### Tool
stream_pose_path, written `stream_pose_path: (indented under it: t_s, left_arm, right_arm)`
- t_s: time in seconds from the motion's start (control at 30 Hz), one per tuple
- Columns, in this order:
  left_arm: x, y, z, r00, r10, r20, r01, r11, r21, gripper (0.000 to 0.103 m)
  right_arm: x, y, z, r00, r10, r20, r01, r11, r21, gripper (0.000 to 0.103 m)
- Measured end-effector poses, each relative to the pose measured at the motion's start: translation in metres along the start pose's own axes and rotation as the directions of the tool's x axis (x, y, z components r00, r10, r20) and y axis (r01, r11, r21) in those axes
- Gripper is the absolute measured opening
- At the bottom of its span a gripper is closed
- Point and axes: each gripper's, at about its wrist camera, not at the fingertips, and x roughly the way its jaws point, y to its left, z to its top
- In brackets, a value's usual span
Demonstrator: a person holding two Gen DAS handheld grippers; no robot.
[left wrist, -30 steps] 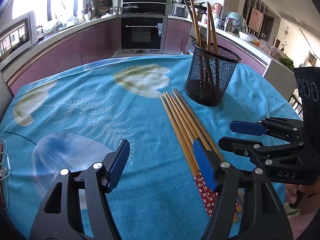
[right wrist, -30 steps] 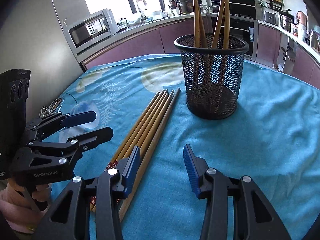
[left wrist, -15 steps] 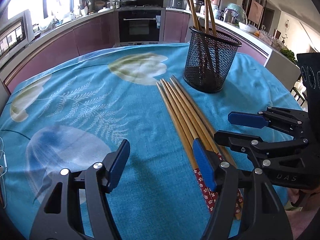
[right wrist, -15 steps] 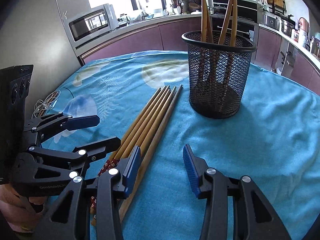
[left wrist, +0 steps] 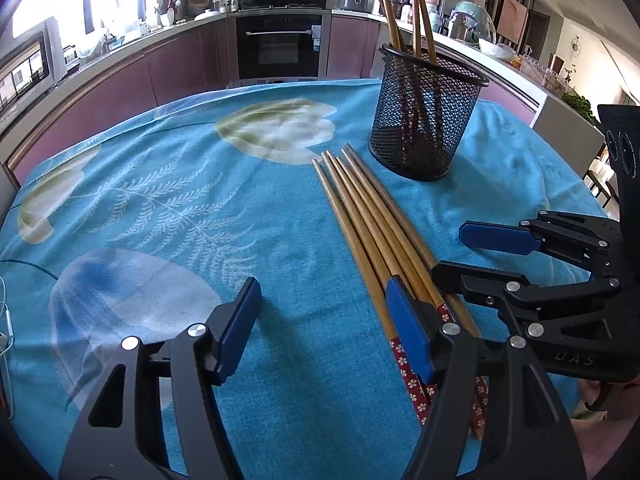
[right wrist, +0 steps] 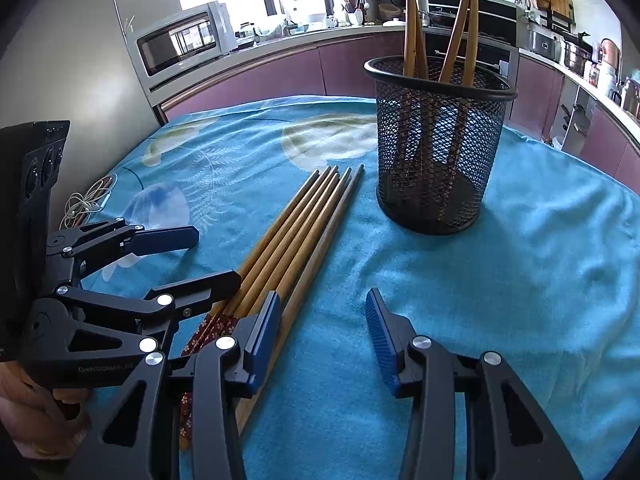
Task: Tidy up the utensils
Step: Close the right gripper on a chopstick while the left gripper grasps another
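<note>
Five chopsticks [left wrist: 372,232] unmoved on counter [left wrist: 160,208]; holder [left wrist: 424,120] drawn nearer. My left fingers [left wrist: 320,320] and right fingers [right wrist: 320,320], both released, hover; nothing grasped.

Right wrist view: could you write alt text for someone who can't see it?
A bundle of wooden chopsticks lies on a blue tablecloth beside a black mesh holder with more chopsticks standing in it. The open right gripper and left gripper hover over the bundle's near end.

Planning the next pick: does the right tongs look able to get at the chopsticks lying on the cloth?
Probably yes. The right tongs are open beside the chopsticks, nothing covering them, though the left tongs crowd the other side.
</note>
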Motion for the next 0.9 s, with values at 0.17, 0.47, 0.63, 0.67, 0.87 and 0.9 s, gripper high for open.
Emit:
stream_pose_path:
  t_s: [0.17, 0.47, 0.63, 0.67, 0.87, 0.9]
  left_arm:
    - [0.001, 0.001, -0.001, 1.000, 0.010, -0.004, -0.010, 1.000, 0.004, 0.060]
    - [0.001, 0.004, -0.002, 1.000, 0.022, -0.009, -0.022, 1.000, 0.005, 0.052]
    - [0.002, 0.004, 0.000, 1.000, 0.025, -0.008, -0.025, 1.000, 0.004, 0.052]
    - [0.002, 0.004, 0.000, 1.000, 0.025, -0.008, -0.025, 1.000, 0.005, 0.051]
    - [0.005, 0.003, 0.004, 1.000, 0.028, -0.008, -0.028, 1.000, 0.008, 0.043]
    - [0.006, 0.003, 0.005, 1.000, 0.028, -0.009, -0.028, 1.000, 0.009, 0.042]
  right_arm:
    - [0.000, -0.001, 0.000, 1.000, -0.002, -0.003, 0.002, 1.000, 0.006, 0.042]
    - [0.001, -0.001, 0.003, 1.000, -0.011, -0.015, 0.011, 1.000, 0.005, 0.038]
    - [0.007, 0.004, 0.008, 0.999, -0.025, -0.024, 0.024, 1.000, -0.010, 0.030]
    - [0.008, 0.004, 0.008, 0.999, -0.026, -0.025, 0.026, 1.000, -0.011, 0.029]
    - [0.012, 0.001, 0.013, 0.999, -0.032, -0.026, 0.033, 0.999, 0.002, 0.023]
    - [0.013, 0.001, 0.014, 0.999, -0.035, -0.026, 0.035, 0.999, 0.002, 0.021]
